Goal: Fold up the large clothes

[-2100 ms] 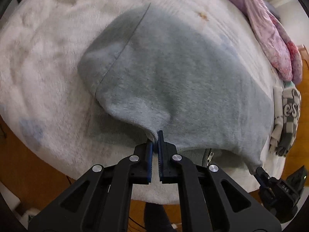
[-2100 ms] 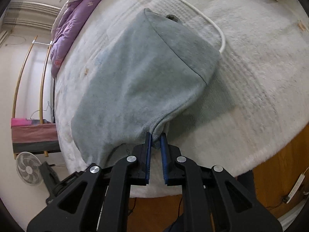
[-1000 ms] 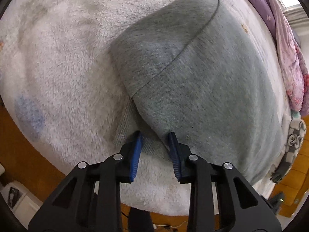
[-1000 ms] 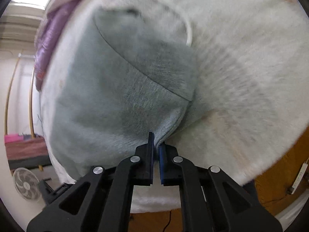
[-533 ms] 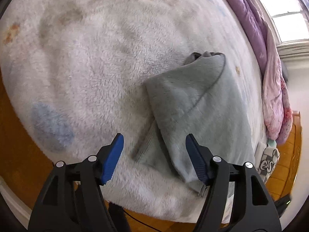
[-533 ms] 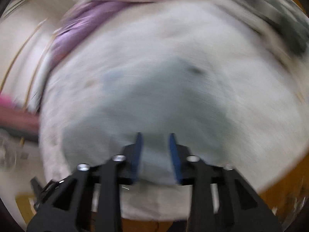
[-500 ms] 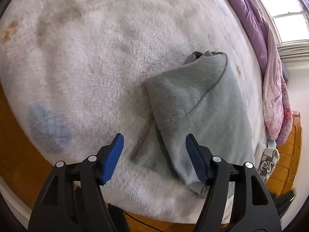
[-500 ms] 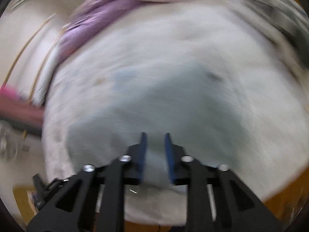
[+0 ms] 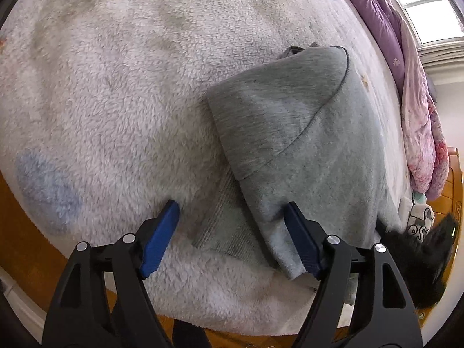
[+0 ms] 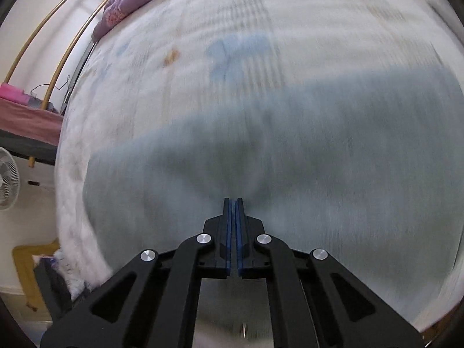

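Spreading wide at the near edge of the left wrist view, the left gripper [image 9: 230, 220], black with blue-padded fingers, held nothing; its jaws stood well apart, one pad over the white fleece and the other over the near edge of the garment. Between and just beyond those fingers lay the folded grey sweatshirt-like garment [image 9: 313, 145], resting flat on the fluffy white fleece blanket [image 9: 116, 87] that covered the bed. A ribbed hem band stuck out from under the folded layer on the near left side, and a curved seam ran across the top layer. A pale blue patch marked the blanket to the near left, with orange-brown wooden floor [image 9: 17, 232] showing below the bed edge. Farther right, a purple and pink quilt [image 9: 417, 116] was heaped along the far edge of the bed, and a bright window sat beyond it. In the right wrist view, heavily blurred by motion, the right gripper [image 10: 233, 203] showed its jaws pressed together at the grey cloth [image 10: 290, 159]; whether any fabric was caught between them I could not tell. Beyond it spread the same white blanket, then the purple quilt [image 10: 127, 0] at the far corner, with a white fan [image 10: 7, 179] at the left side of the room.
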